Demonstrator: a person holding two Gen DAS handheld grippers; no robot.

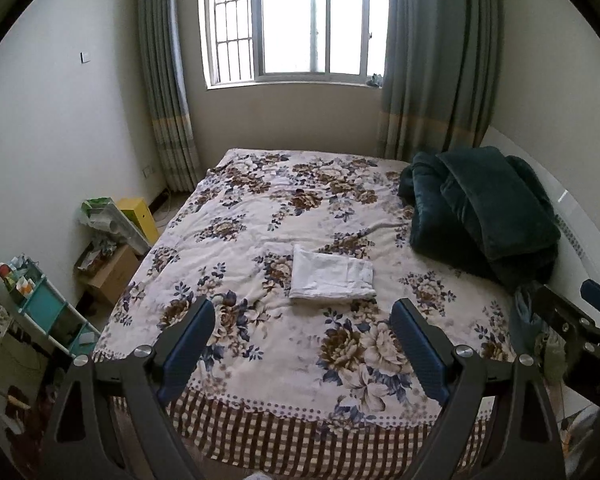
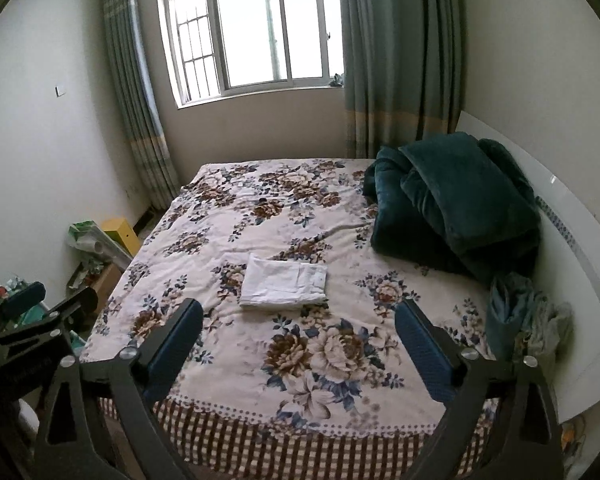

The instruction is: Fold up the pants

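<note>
White folded pants (image 1: 332, 279) flat on floral bedspread (image 1: 260, 216), mid-bed, at 12 o'clock from both claws. Left claw (image 1: 302, 334) released, jaws wide, nothing between, well short of pants. Right claw (image 2: 299, 336) likewise released and empty. Dark green blanket (image 2: 456, 204) heaped at 2 o'clock by white headboard (image 2: 572, 216).

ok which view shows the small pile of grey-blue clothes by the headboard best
The right wrist view: the small pile of grey-blue clothes sits in the open beside the white headboard. In the left wrist view the pile is partly hidden behind the right gripper.
</note>
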